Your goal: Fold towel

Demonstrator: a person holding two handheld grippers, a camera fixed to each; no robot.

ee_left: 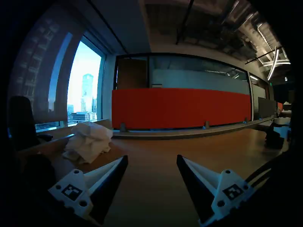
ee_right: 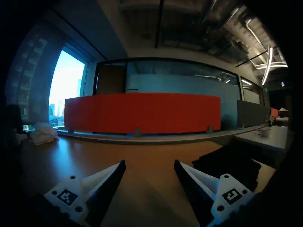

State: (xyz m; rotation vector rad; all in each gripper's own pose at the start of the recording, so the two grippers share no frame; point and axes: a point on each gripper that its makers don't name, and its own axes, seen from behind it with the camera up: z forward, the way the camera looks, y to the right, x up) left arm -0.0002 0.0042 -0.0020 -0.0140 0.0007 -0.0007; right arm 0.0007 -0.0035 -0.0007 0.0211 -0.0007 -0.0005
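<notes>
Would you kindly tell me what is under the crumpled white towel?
The towel lies bunched on the wooden desk, near the window. Its folds cover the patch beneath, so anything else under it cannot be seen.

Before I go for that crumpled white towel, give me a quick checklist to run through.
1. Left gripper open, nothing between its fingers: ok.
2. Right gripper open, nothing between its fingers: ok.
3. White towel lying on the wooden table, ahead and to the left in the left gripper view: ok.
4. Towel spread flat for folding: not ok, it is bunched in a heap.
5. A corner or edge to pinch: cannot tell, the folds hide them.
6. Dark pile, seemingly cloth, well away from the towel: ok.
</notes>
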